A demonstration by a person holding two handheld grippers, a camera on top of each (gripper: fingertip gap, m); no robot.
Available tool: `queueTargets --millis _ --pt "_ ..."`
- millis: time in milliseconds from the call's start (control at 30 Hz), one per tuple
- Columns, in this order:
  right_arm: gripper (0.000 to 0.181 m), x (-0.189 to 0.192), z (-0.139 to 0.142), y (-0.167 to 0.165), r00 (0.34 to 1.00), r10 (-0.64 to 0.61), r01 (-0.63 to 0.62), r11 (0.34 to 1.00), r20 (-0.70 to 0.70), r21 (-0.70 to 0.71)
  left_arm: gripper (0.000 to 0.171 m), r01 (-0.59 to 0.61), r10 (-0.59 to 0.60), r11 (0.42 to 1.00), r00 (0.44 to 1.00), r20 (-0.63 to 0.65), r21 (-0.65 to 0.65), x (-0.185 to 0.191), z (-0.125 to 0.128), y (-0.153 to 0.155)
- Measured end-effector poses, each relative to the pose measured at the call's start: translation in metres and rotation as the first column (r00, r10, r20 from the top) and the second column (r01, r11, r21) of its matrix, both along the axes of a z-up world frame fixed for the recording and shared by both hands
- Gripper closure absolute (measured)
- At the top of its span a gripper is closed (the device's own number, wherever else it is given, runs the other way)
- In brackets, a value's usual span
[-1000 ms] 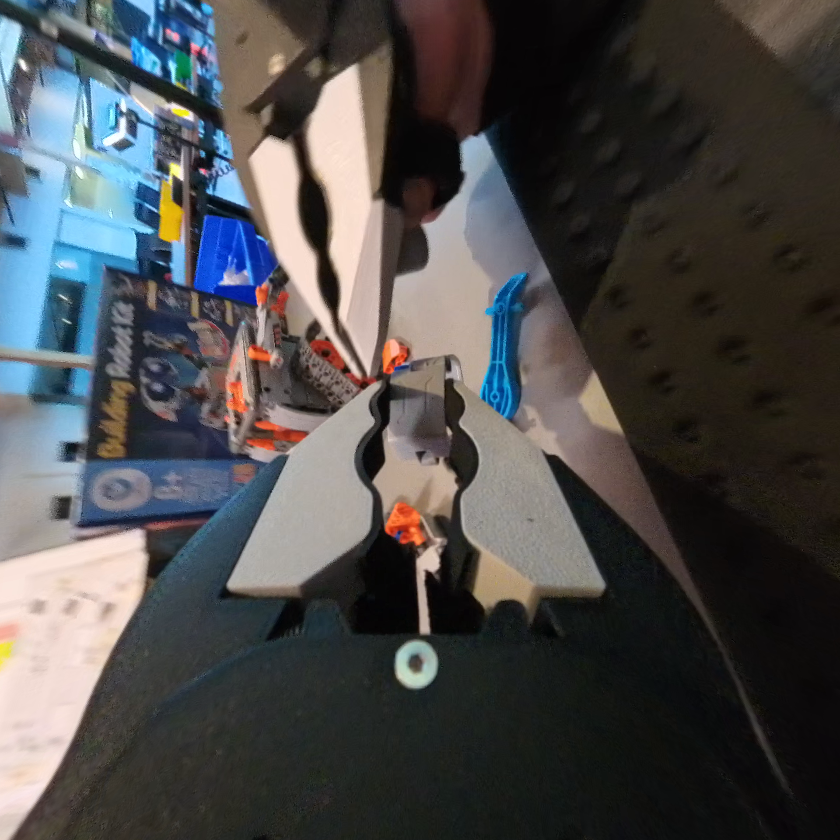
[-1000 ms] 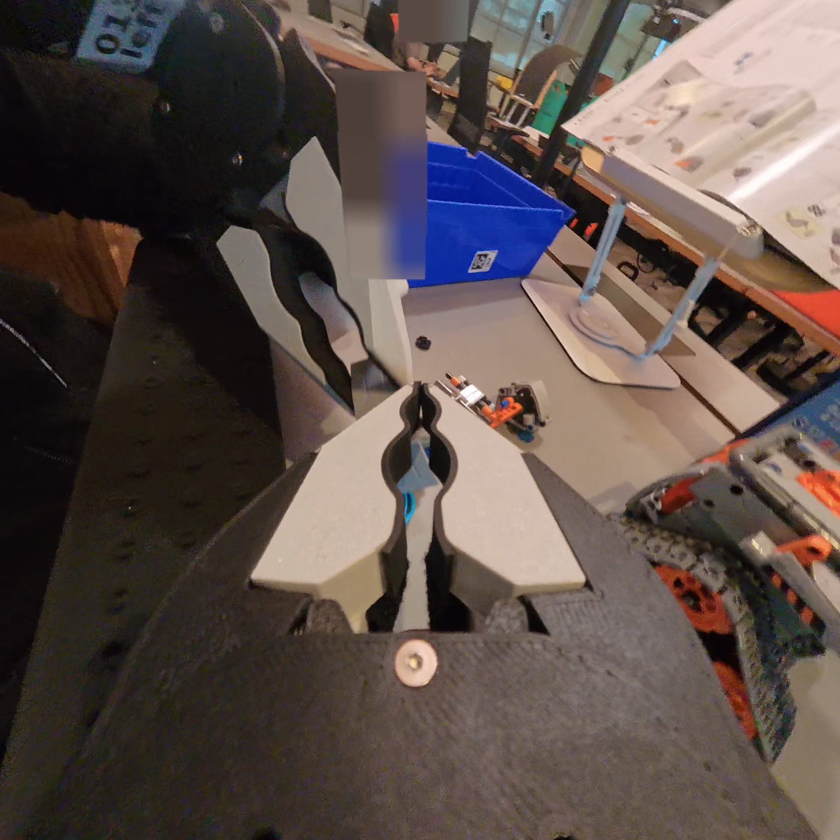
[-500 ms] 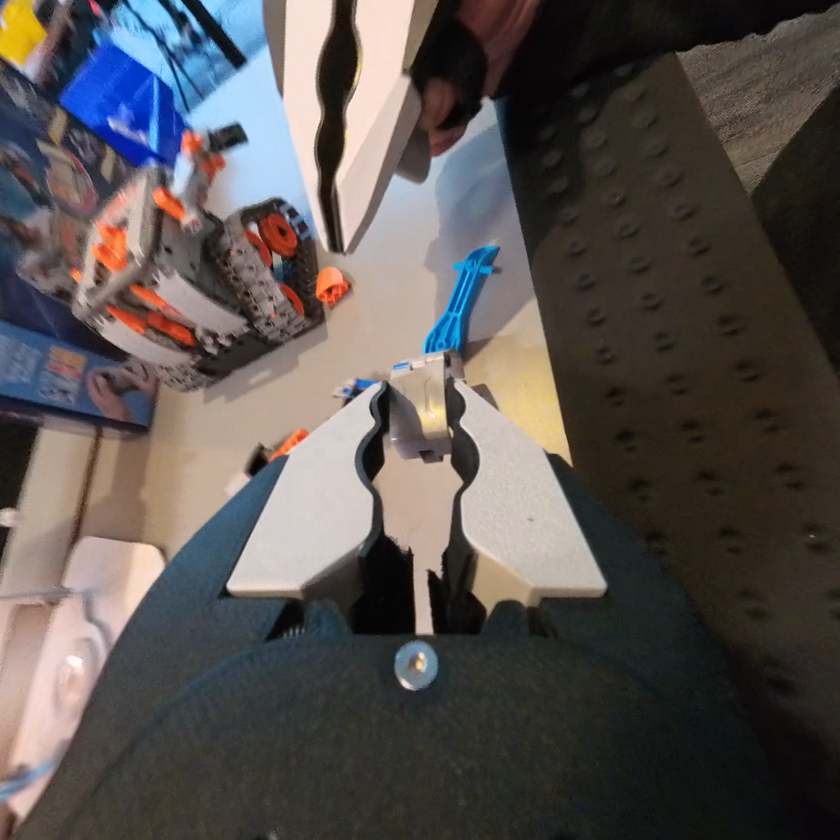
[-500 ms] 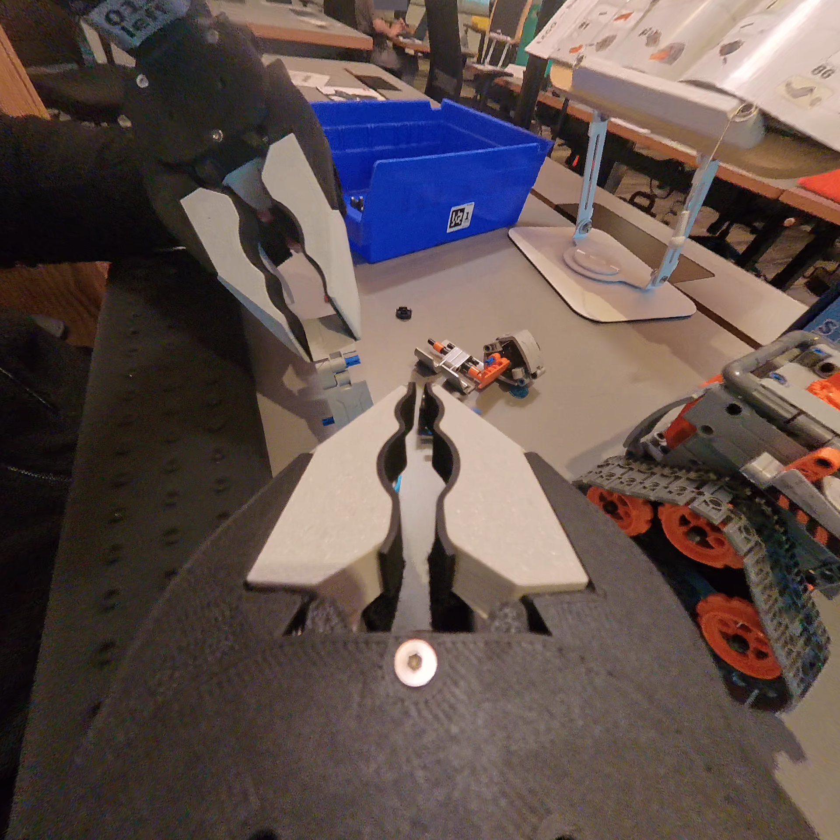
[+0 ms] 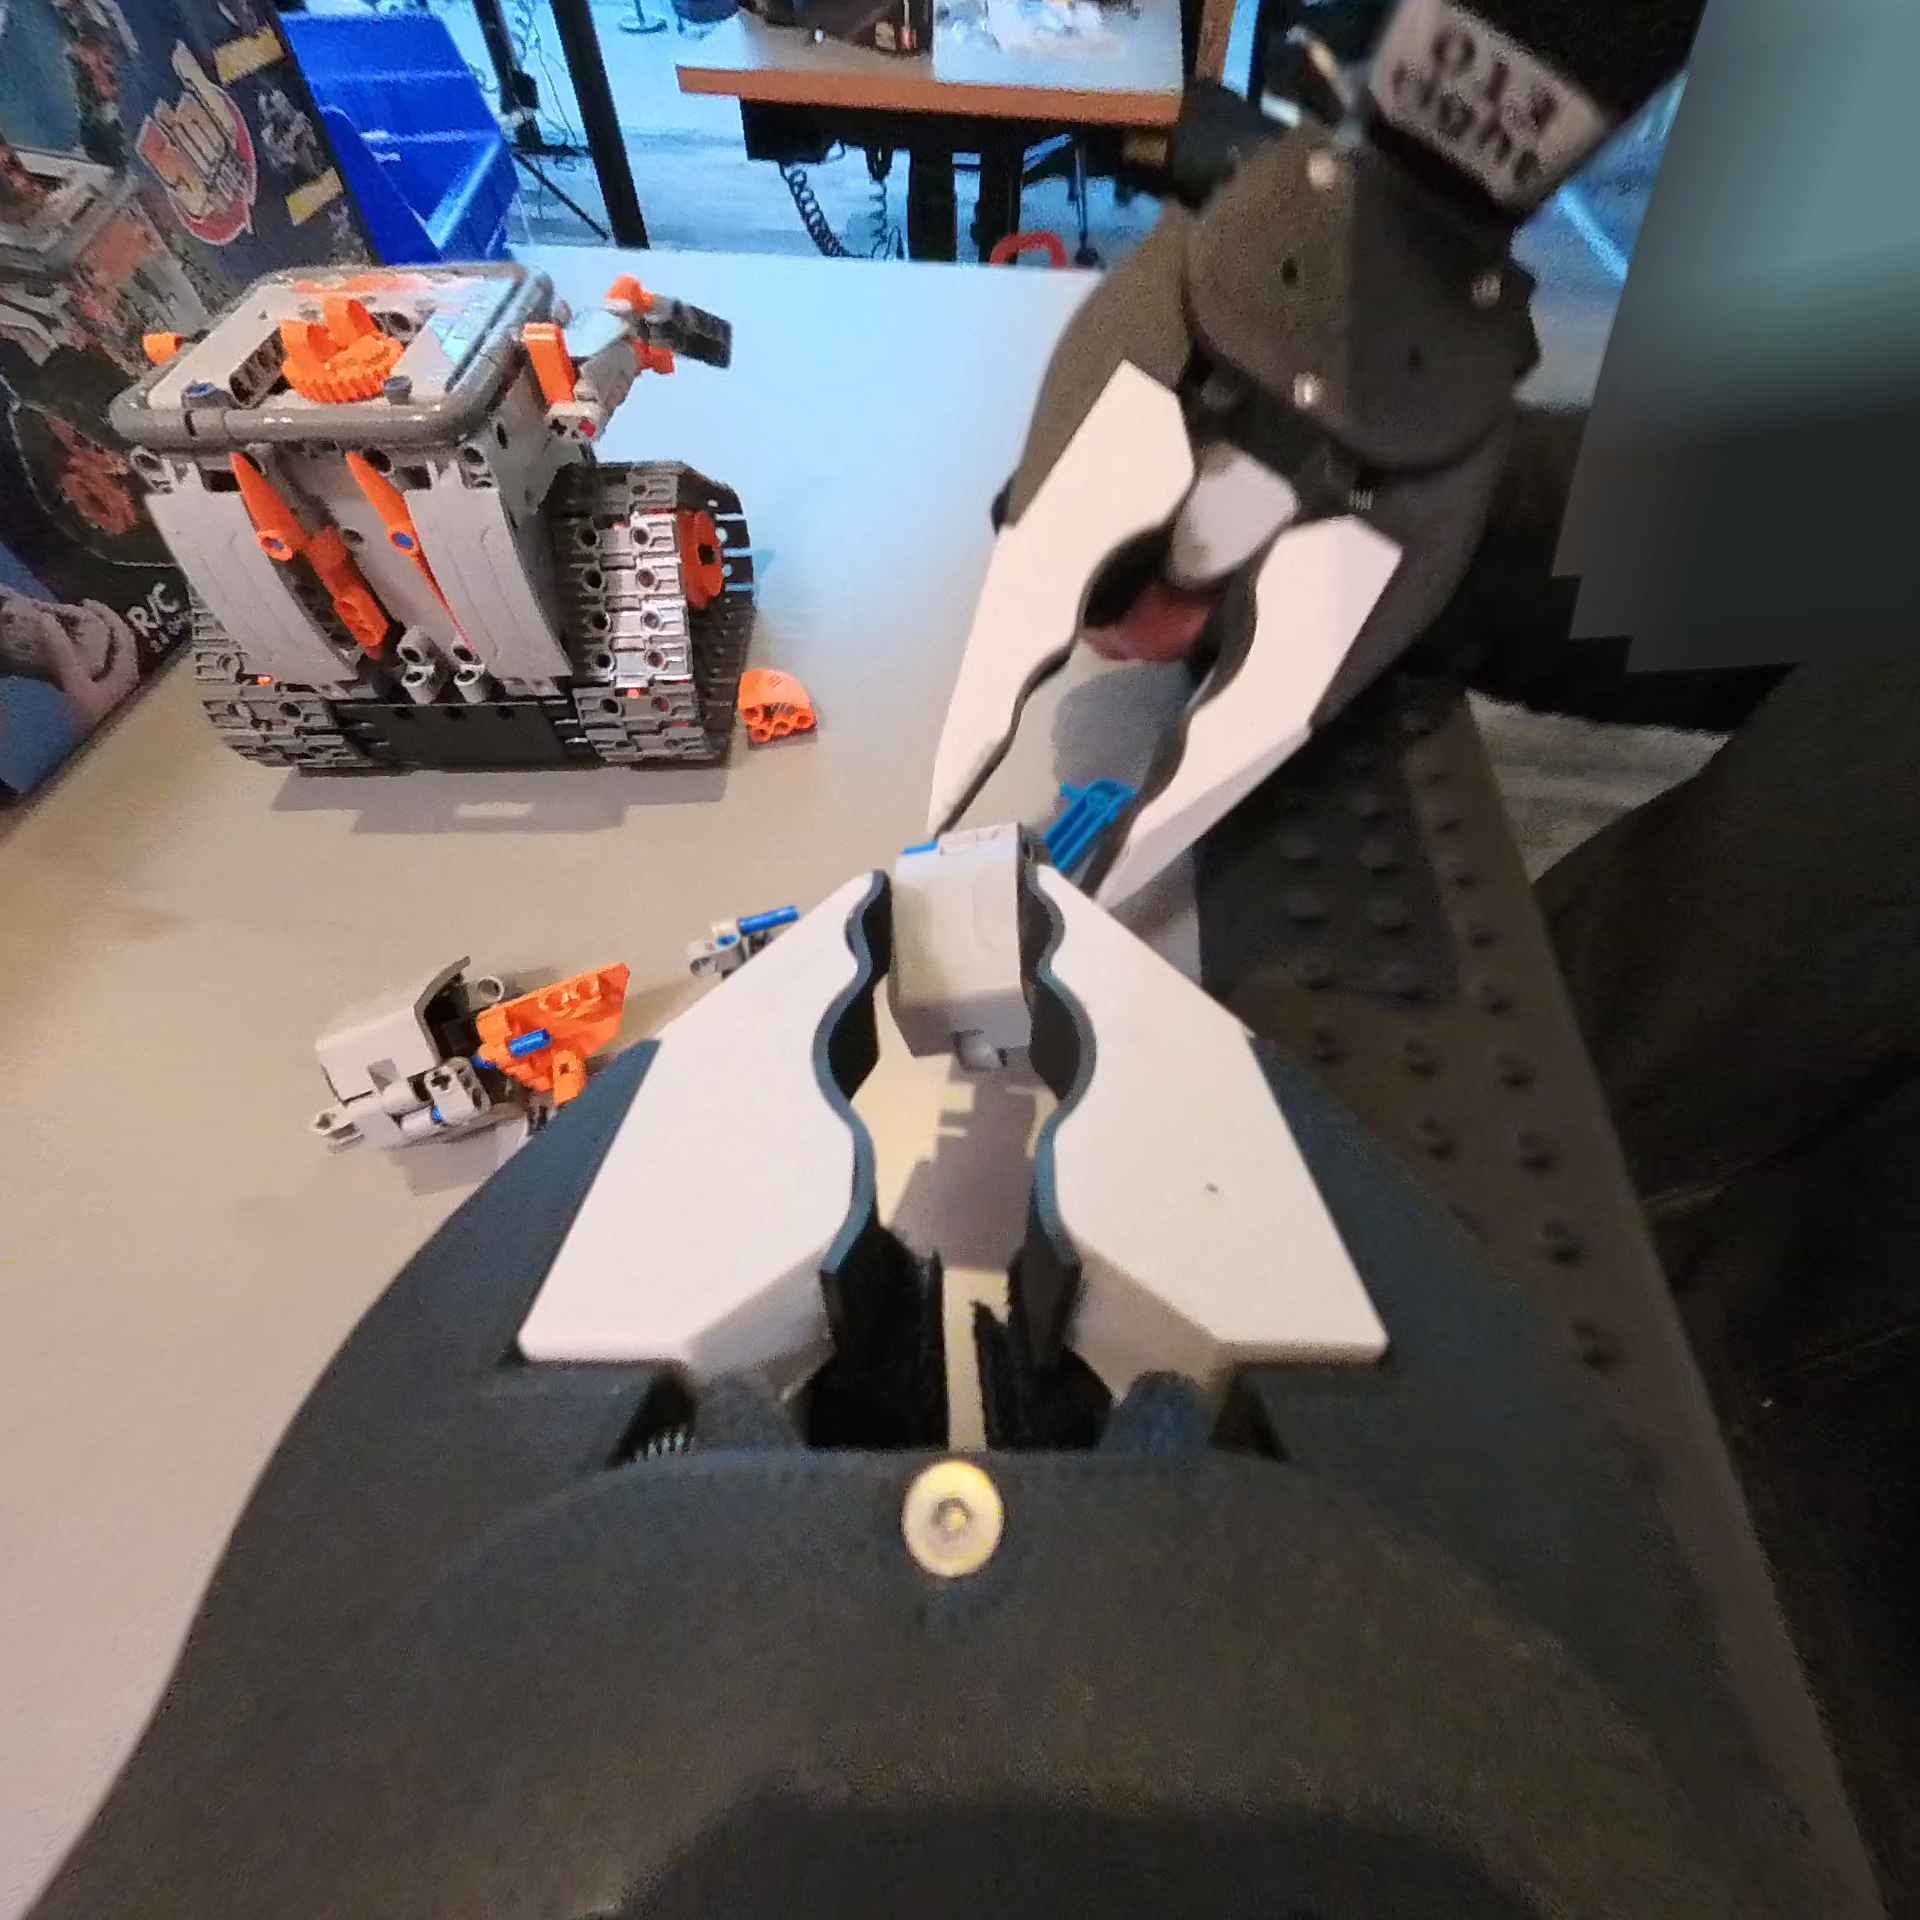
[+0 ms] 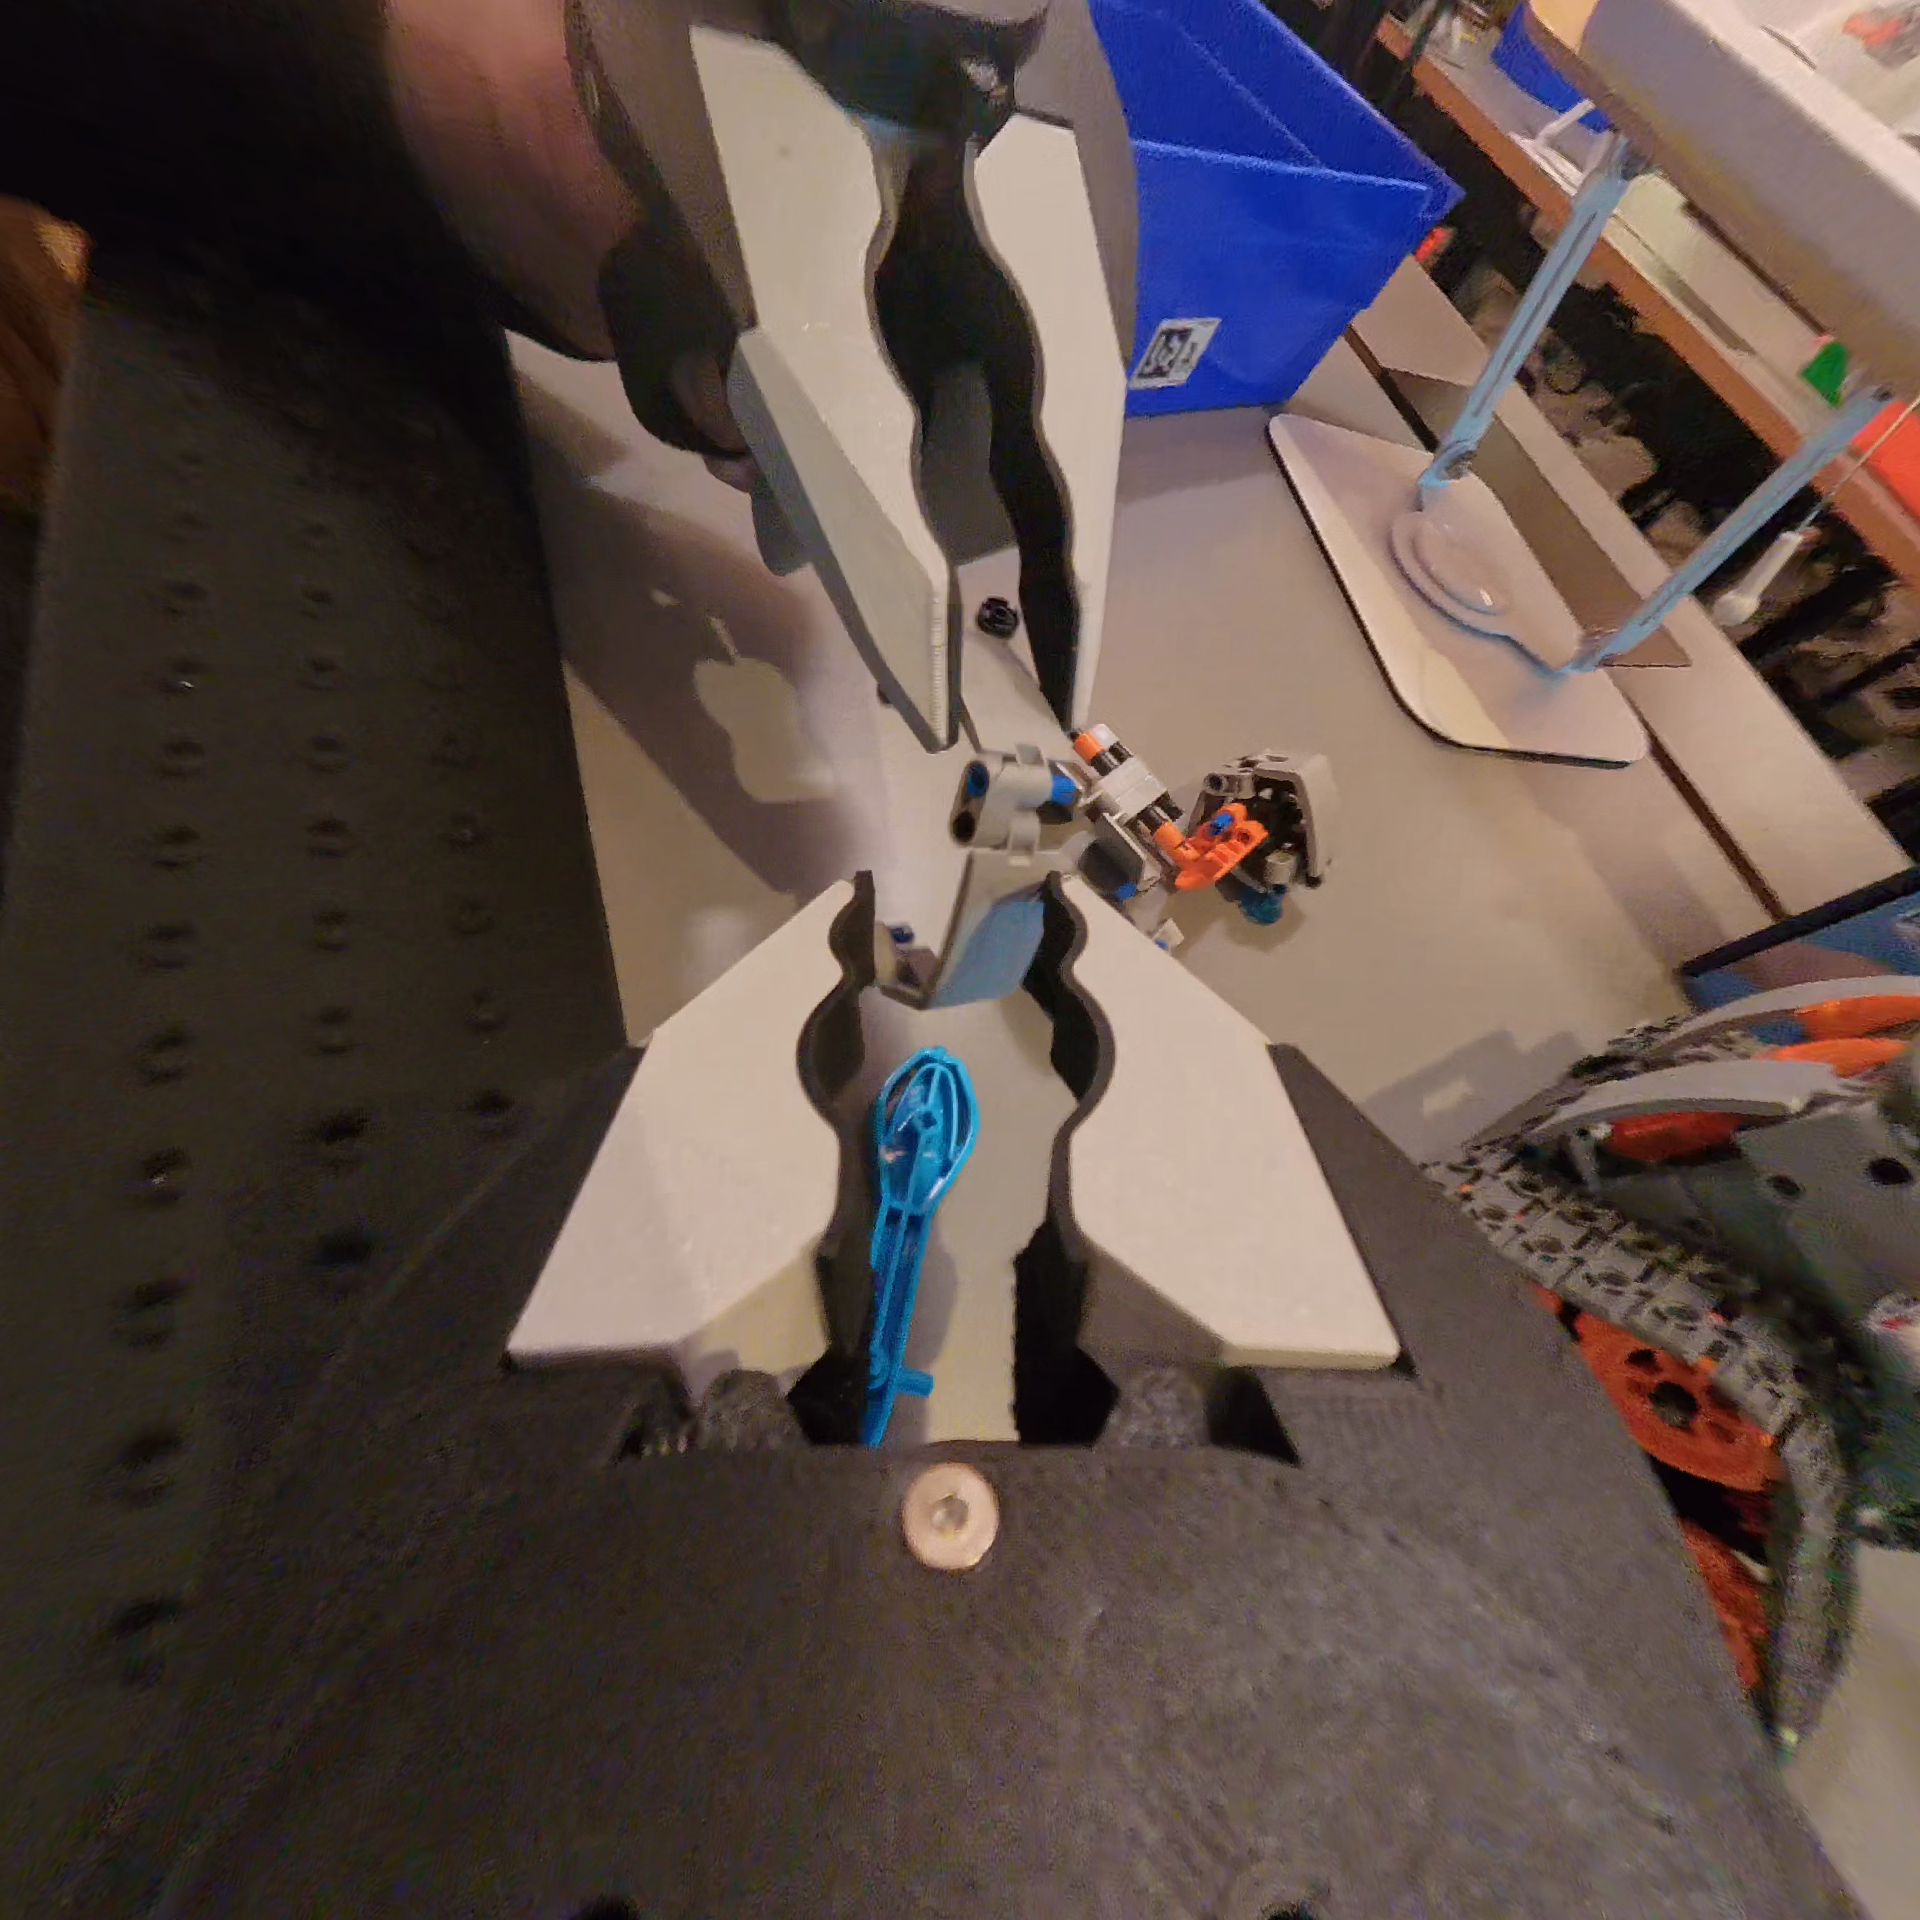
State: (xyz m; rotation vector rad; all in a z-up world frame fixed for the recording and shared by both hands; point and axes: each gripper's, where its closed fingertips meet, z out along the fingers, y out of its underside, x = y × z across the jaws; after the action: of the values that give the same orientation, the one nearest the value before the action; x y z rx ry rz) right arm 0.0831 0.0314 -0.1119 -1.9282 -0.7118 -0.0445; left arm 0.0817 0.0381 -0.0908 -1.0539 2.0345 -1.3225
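Note:
My left gripper (image 5: 956, 894) is shut on a grey brick piece (image 5: 961, 956) and holds it above the table; blue pins show at its far end. In the right wrist view that piece (image 6: 982, 951) hangs from the left gripper (image 6: 1006, 727). My right gripper (image 6: 961, 904) is open, with one finger on each side of the piece's lower end; whether they touch it I cannot tell. It shows in the left wrist view (image 5: 1020, 857) with its fingers spread. A blue plastic tool (image 6: 914, 1174) lies on the table under the right gripper.
A grey-and-orange tracked model (image 5: 416, 520) stands at the back left of the grey table (image 5: 883, 416). A small sub-assembly (image 5: 468, 1049), a loose orange piece (image 5: 774, 707) and a small black piece (image 6: 995, 615) lie near. A blue bin (image 6: 1247, 208), a stand's base (image 6: 1455, 623) and a black perforated mat (image 6: 260, 831) border the space. My two grippers' fingertips are within a few centimetres of each other.
My right gripper has gone from shut to open and has come around the grey piece. My left gripper has turned level with the piece still in it.

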Motion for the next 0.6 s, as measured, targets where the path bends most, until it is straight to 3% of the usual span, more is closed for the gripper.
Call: queueTargets --millis 133,233,300,433,533,600 --pt "0.166 0.008 -0.006 0.003 0.992 -0.049 0.049 0.999 0.113 0.002 0.149 -0.021 0.02 0.998 0.999 -0.028 -0.051 0.004 0.0 -0.002" --pt "0.175 0.012 -0.008 -0.005 0.997 -0.035 0.037 0.999 0.064 -0.036 0.145 0.011 -0.015 0.999 0.995 -0.094 -0.048 0.0 -0.012 -0.007" --pt "0.181 0.007 -0.011 -0.012 1.0 0.007 -0.007 0.997 -0.002 -0.075 0.156 0.031 -0.034 0.999 0.992 -0.121 -0.023 -0.005 -0.018 -0.01" --pt "0.181 -0.004 -0.023 -0.017 0.996 0.066 -0.074 0.985 -0.057 -0.155 0.147 0.076 -0.058 0.994 0.974 -0.218 0.077 -0.016 -0.04 -0.011" --pt "0.181 -0.011 -0.037 -0.018 0.995 0.101 -0.104 0.966 -0.023 -0.236 0.14 0.082 -0.063 0.994 0.968 -0.243 0.072 -0.019 -0.043 -0.007" --pt "0.168 -0.018 -0.042 -0.019 0.99 0.129 -0.138 0.951 -0.05 -0.276 0.138 0.049 -0.03 0.995 0.974 -0.223 0.081 -0.015 -0.039 0.004"
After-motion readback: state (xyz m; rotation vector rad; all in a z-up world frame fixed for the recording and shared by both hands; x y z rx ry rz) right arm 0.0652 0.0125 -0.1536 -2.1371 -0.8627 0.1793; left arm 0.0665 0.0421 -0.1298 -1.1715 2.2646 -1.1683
